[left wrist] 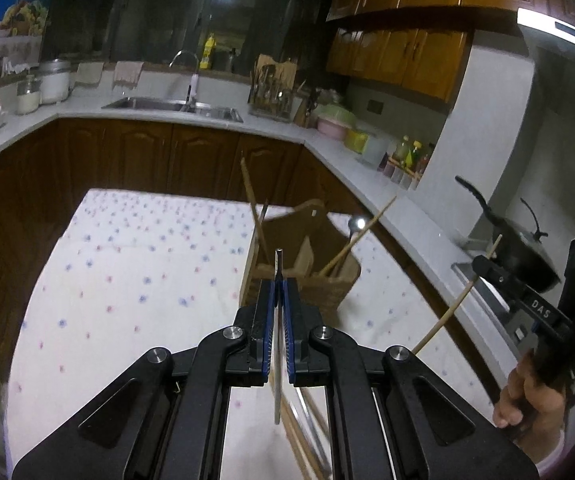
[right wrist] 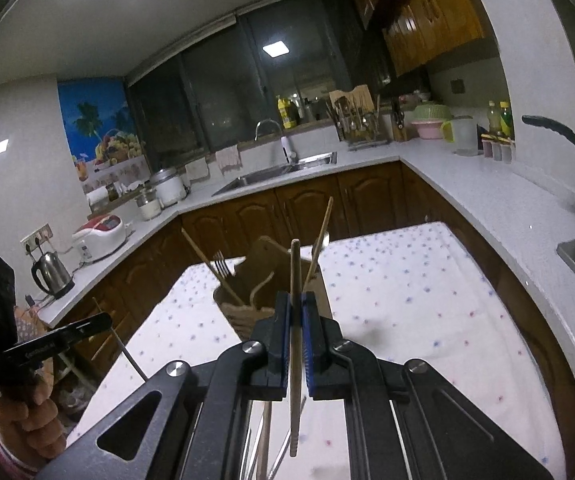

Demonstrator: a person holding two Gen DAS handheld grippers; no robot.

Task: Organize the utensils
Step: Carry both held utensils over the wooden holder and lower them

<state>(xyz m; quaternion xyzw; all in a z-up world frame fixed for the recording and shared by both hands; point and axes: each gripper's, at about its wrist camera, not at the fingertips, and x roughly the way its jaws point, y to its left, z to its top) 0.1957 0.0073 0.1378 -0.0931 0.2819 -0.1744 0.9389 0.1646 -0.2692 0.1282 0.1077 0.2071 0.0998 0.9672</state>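
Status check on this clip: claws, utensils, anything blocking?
Left claw shut on metal utensil. Right claw shut on wooden chopstick. Wooden holder ahead on the tablecloth, already part-filled. Nothing blocking.

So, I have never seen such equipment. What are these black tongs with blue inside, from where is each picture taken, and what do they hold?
A person holds one hand tool in each hand; there is no robot arm. Each picture comes from a camera on one tool, looking along its tongs. The left tongs are shut on a thin metal utensil. The right tongs are shut on a wooden chopstick. Ahead, on the flower-dotted tablecloth, stands a wooden utensil holder with more chopsticks inside.
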